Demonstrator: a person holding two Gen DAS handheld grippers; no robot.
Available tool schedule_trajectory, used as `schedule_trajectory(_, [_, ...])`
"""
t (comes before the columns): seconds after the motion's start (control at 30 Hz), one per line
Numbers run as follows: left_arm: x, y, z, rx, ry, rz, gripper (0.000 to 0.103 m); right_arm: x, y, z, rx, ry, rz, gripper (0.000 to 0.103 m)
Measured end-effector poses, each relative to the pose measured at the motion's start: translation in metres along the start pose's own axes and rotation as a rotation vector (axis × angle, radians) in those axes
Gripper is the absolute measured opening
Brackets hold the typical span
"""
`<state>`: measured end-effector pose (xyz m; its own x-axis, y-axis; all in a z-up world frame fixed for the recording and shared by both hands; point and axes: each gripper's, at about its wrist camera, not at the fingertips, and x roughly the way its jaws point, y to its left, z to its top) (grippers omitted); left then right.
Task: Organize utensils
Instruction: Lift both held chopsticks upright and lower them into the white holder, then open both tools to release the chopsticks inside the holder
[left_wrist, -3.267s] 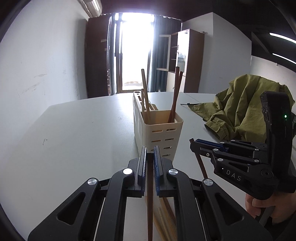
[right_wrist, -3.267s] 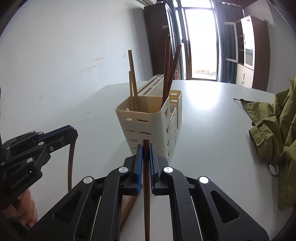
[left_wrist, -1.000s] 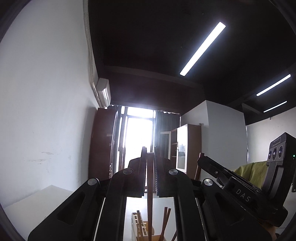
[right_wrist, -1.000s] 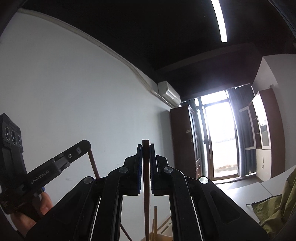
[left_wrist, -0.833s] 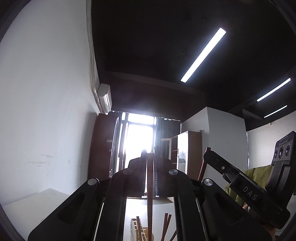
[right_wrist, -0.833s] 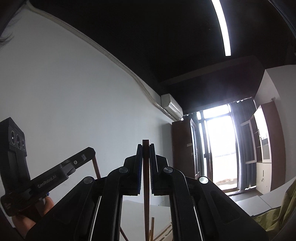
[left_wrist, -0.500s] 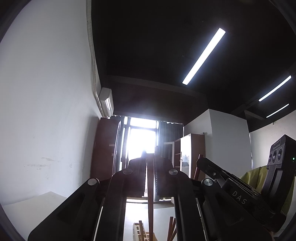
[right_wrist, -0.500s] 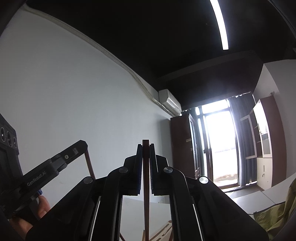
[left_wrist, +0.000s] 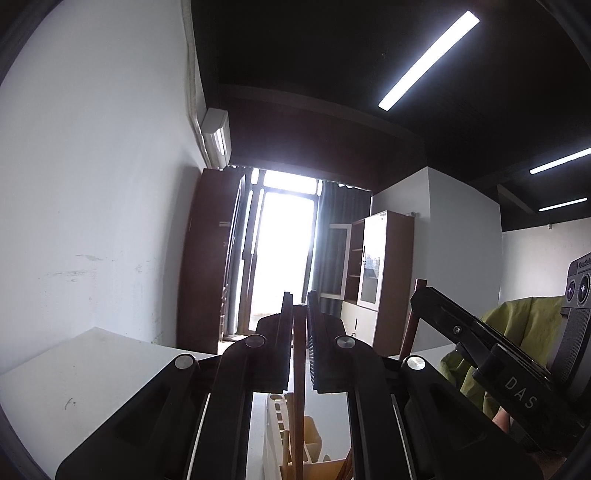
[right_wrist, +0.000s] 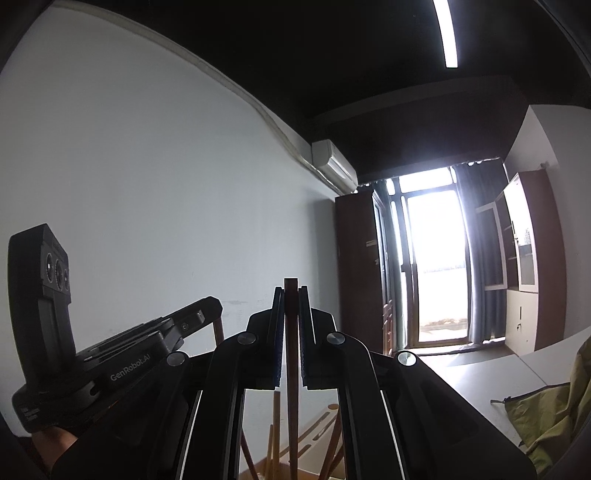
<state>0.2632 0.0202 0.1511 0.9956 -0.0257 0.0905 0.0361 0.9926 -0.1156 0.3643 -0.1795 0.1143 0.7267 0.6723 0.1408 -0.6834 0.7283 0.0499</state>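
Both claws are tipping back down now, so the holder (left_wrist: 295, 439) is creeping in at the bottom of each frame. Left claw (left_wrist: 299, 332) and right claw (right_wrist: 291, 317) are each clamping a dark chopstick (left_wrist: 298, 406) upright above it. Some sticks are sitting inside already; these two are waiting to drop.

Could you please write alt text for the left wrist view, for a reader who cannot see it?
Black left tongs are shut on a dark brown wooden chopstick hanging above a cream plastic utensil holder on a white table. The right tongs, at right, grip another chopstick.
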Motion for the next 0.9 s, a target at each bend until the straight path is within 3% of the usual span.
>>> schedule_trajectory(0.43, [0.015,-0.002,-0.024,0.054,0.128,0.024,0.007,0.004,-0.001,-0.022,0.004,0.088,-0.033,0.008])
schedule_trajectory(0.9, [0.018,-0.003,-0.034,0.082,0.189,0.027,0.007,0.014,-0.004,-0.041,0.009,0.15,-0.068,0.008])
